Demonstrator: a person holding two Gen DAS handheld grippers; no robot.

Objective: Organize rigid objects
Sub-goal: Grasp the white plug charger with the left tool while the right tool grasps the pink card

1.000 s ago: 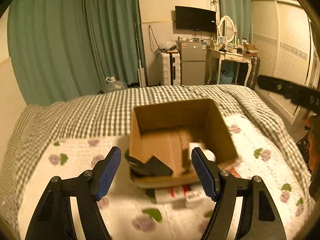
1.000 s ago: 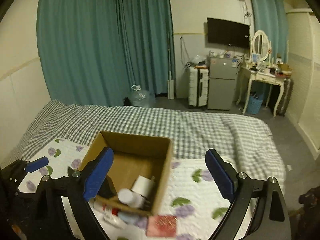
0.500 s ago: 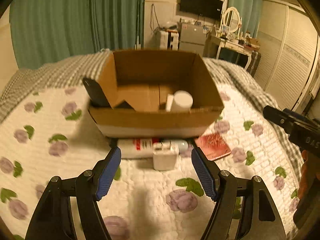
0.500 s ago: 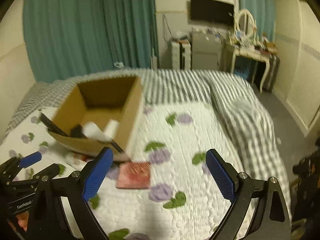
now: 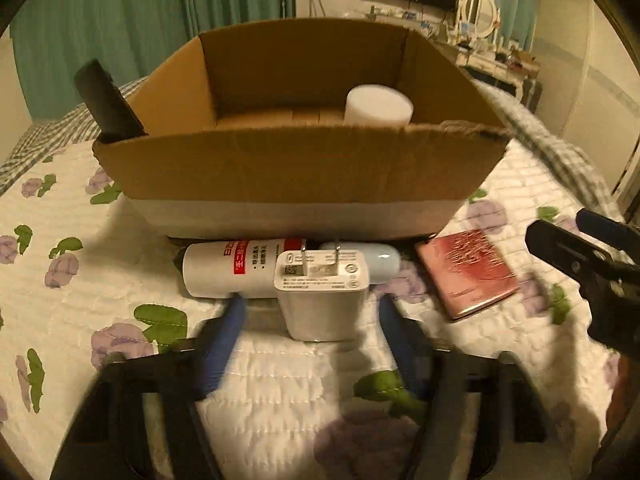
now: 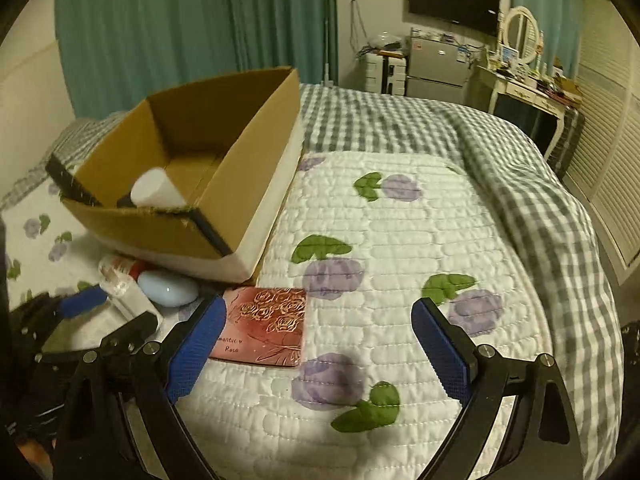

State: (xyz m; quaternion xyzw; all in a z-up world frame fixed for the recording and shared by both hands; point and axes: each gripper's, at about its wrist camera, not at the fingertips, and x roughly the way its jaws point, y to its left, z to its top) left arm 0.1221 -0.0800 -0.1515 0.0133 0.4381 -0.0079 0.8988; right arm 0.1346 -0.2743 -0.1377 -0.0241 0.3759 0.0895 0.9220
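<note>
A cardboard box (image 5: 296,168) sits on the bed and holds a white cylinder (image 5: 378,106) and a black remote (image 5: 106,102). In front of it lie a white charger (image 5: 322,292), a white bottle with a red label (image 5: 232,268), a pale blue case (image 5: 378,262) and a red booklet (image 5: 466,274). My left gripper (image 5: 310,320) is open, its fingers either side of the charger. My right gripper (image 6: 316,344) is open and empty, just right of the red booklet (image 6: 266,326). The box (image 6: 192,184) also shows in the right wrist view.
The bed has a white floral quilt (image 6: 384,264) over a grey checked cover (image 6: 532,200). Teal curtains, a small fridge (image 6: 436,68) and a dressing table (image 6: 528,92) stand beyond the bed.
Both grippers have dropped closer to the bed. The left one has moved in around the charger. The right one has come nearer the red booklet.
</note>
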